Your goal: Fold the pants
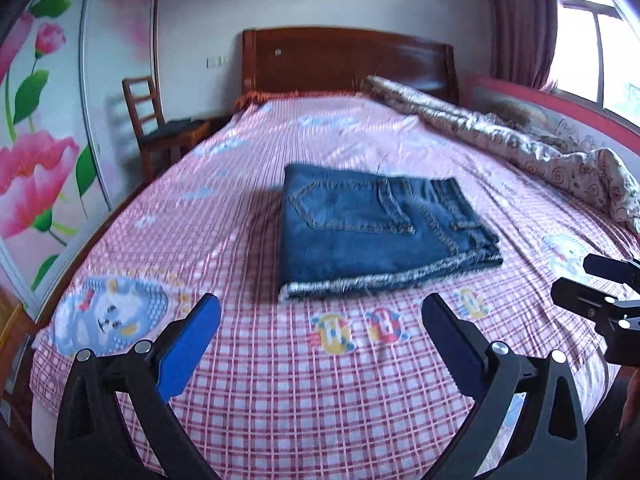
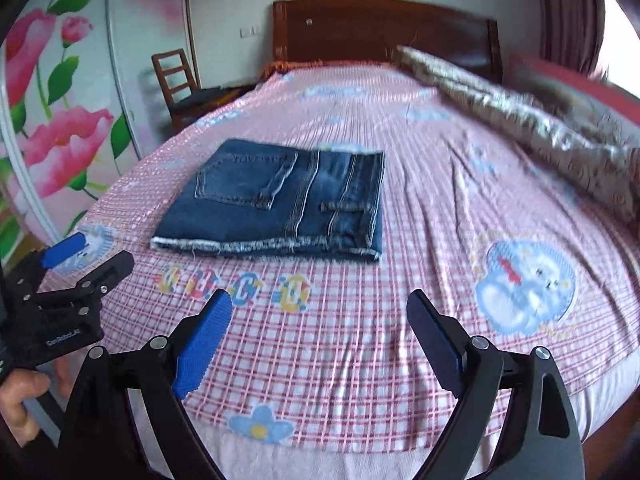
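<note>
Folded pants point(image 1: 380, 232) lying on bed point(image 1: 280, 380); left gripper point(image 1: 320, 328) and right gripper point(image 2: 320, 320) hovering near pants' frayed edge, jaws apart, gripping nothing.

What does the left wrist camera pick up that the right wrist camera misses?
Only the left wrist view shows the window and the left gripper from behind, open over the sheet. Only the right wrist view shows the blue flower print at the bed's near edge, the person's hand and the right gripper from behind, also open. Both show the folded jeans lying untouched on the checked sheet, the rolled quilt, the headboard, the chair and the flowered wardrobe.
</note>
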Demonstrator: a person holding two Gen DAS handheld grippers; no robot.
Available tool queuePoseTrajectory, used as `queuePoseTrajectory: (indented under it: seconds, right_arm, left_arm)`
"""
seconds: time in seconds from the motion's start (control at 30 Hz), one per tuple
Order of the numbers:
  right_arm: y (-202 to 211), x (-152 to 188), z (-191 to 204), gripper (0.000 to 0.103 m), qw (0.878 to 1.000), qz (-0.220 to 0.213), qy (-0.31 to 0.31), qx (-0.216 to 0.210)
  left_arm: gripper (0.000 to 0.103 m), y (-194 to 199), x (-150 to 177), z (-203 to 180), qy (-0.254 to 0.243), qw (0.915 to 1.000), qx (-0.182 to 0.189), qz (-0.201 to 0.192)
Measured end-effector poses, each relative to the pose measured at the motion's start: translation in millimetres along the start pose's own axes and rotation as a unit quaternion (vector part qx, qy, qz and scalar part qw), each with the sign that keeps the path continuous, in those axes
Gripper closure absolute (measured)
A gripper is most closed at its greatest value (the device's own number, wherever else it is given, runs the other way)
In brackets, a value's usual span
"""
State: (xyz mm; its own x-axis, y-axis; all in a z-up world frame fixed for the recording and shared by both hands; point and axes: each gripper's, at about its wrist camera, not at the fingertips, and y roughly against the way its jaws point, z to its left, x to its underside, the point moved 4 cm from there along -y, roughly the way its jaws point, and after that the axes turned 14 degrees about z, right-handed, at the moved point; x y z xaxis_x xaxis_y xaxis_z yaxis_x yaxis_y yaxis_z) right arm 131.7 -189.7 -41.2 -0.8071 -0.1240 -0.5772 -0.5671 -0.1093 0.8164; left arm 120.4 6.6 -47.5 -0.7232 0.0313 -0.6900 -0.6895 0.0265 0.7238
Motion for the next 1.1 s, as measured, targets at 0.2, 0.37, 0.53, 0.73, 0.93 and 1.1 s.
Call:
queuePoseTrajectory:
  seconds: [0.2,0.37,0.53,0.73,0.93,1.1]
  right_arm:
    - [26.4,-6.4,-3.6,0.014,0.998,-0.064,-0.013,0.0]
    - [45.2,-9.2,-5.7,0.011,0.995,-0.094,-0.03,0.004]
    - [55.6,-6.8,-7.4,0.011,0.995,-0.091,-0.035,0.004]
    - [60.9,-2.7,-5.2,0.011,0.995,-0.091,-0.02,0.016]
    - [62.6,-2.8,-5.1,0.011,0.995,-0.095,-0.023,0.006]
    - [65.7,-2.2,-2.6,0.011,0.995,-0.103,-0.018,0.006]
  left_arm:
    - [0.002,25.8,-12.0,4.3,-0.006,0.9977,0.005,-0.068]
    - [0.002,48.6,-24.2,-4.9,-0.025,0.9934,0.028,-0.108]
    - [0.002,64.7,-29.8,-18.2,-0.055,0.9903,0.04,-0.121]
    - [0.002,61.3,-20.9,-23.4,-0.05,0.9916,0.052,-0.107]
    - [0.002,56.3,-13.8,-16.4,-0.039,0.9931,0.05,-0.098]
    - [0.002,57.2,-19.9,-14.8,-0.036,0.9925,0.053,-0.104]
